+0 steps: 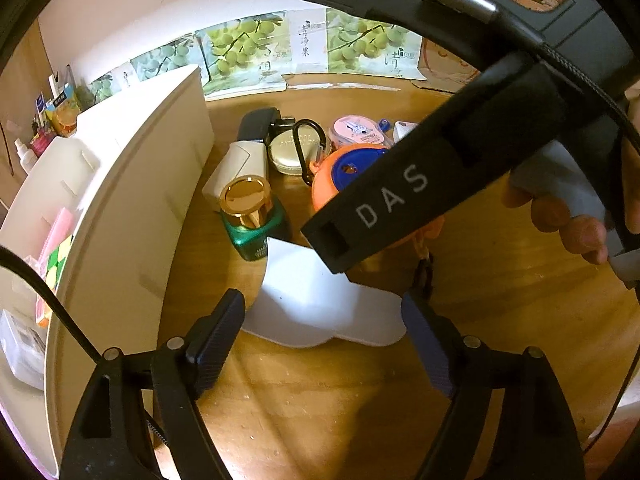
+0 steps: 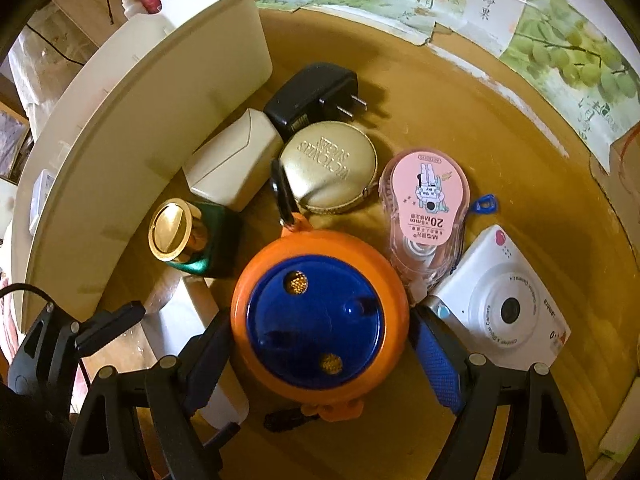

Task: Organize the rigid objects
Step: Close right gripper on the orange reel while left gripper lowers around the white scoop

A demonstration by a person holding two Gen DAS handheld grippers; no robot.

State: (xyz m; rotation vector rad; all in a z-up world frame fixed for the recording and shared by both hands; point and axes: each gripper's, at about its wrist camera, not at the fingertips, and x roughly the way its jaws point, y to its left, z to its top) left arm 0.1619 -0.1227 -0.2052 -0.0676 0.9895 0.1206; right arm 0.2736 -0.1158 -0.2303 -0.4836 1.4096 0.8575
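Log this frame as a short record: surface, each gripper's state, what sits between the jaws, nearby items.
surface: wooden table
left gripper: open, over a flat white plastic piece, pads apart from it
right gripper: open, straddling the round orange container with blue lid, no clear pad contact
nearby: gold round tin, black plug adapter, white toy camera, green bottle with gold cap
storage: white organizer box along the left
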